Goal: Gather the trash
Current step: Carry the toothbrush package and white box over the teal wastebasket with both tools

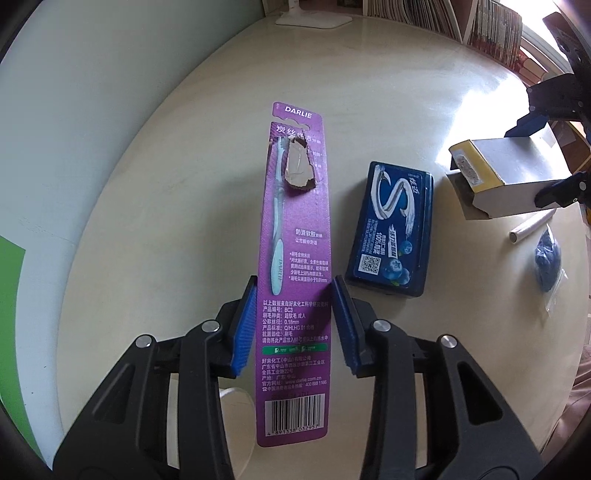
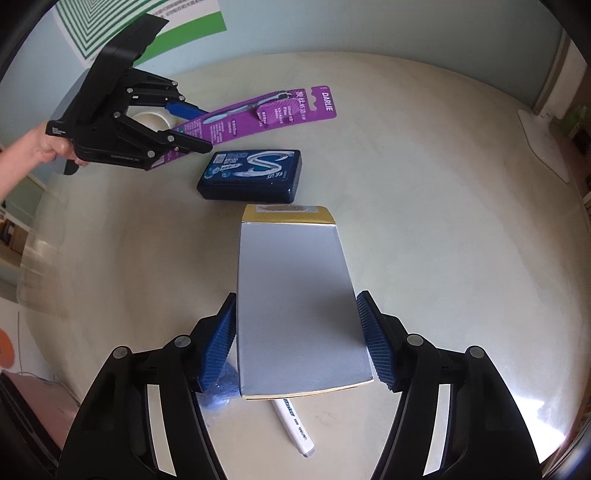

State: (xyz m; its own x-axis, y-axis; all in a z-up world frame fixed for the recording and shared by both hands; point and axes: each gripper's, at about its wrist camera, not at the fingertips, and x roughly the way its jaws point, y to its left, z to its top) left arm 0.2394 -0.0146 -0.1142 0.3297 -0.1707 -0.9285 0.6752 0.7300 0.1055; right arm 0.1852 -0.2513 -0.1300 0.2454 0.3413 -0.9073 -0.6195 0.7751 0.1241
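Observation:
My left gripper (image 1: pixel 295 284) is shut on the lower part of a purple Darlie toothbrush card (image 1: pixel 291 206), torn open near its top. Its blue pads press on both long edges. In the right wrist view the toothbrush card (image 2: pixel 258 110) hangs slanted above the table in the left gripper (image 2: pixel 205 129), which a hand holds. My right gripper (image 2: pixel 298 295) is shut on a silver carton with a yellow end flap (image 2: pixel 295 288), one pad on each side. In the left wrist view the carton (image 1: pixel 506 173) is tilted, clear of the table, in the right gripper (image 1: pixel 528 164).
On the round cream table (image 2: pixel 443 221) lies a dark blue gum box (image 2: pixel 251 173). A white pen (image 2: pixel 295 421) and a blue wad in clear plastic (image 2: pixel 219 387) lie under the carton. A tape roll (image 2: pixel 151 118) sits beneath the left gripper. A white lamp base (image 1: pixel 314 18) and a bookshelf (image 1: pixel 480 26) stand behind.

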